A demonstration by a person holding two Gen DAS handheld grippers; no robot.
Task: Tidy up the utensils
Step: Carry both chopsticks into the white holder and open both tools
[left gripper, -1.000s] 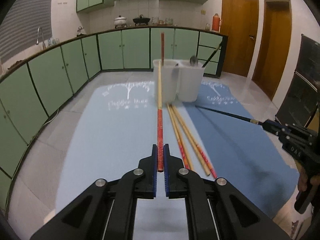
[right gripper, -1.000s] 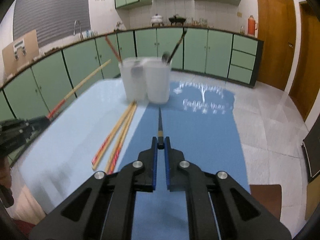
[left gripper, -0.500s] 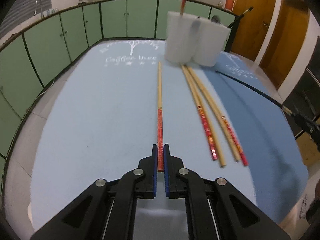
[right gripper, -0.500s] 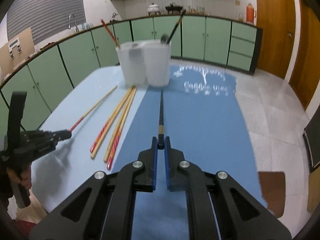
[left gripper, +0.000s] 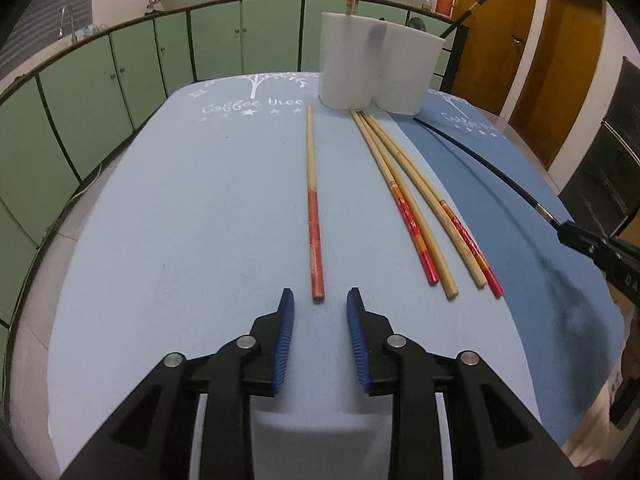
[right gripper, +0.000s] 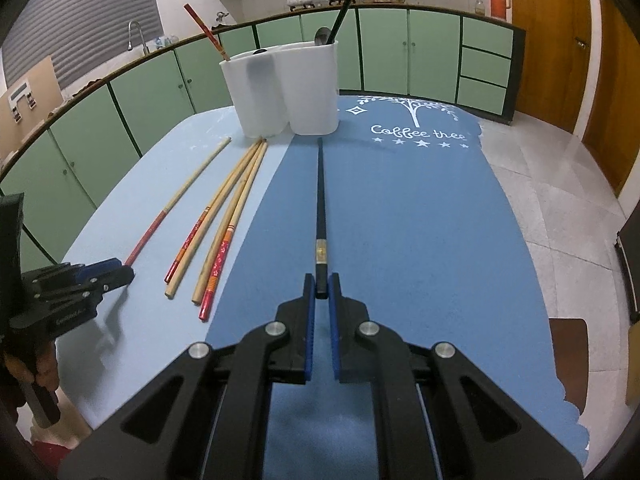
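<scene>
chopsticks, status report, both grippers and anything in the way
Left gripper opening, red-ended chopstick lying free. Right gripper shut on black chopstick. Nothing blocks the holder.

Left gripper (left gripper: 320, 300): matte black angular linkage arms, round silver pivot screws, ribbed blue pads (left gripper: 285, 344) lining inner finger faces. Right gripper (right gripper: 321, 286): same black frame, silver screws, blue ribbed pads (right gripper: 309, 332). Small white lettering on gripper bodies, illegible. Black pistol-style handle below each body.
</scene>
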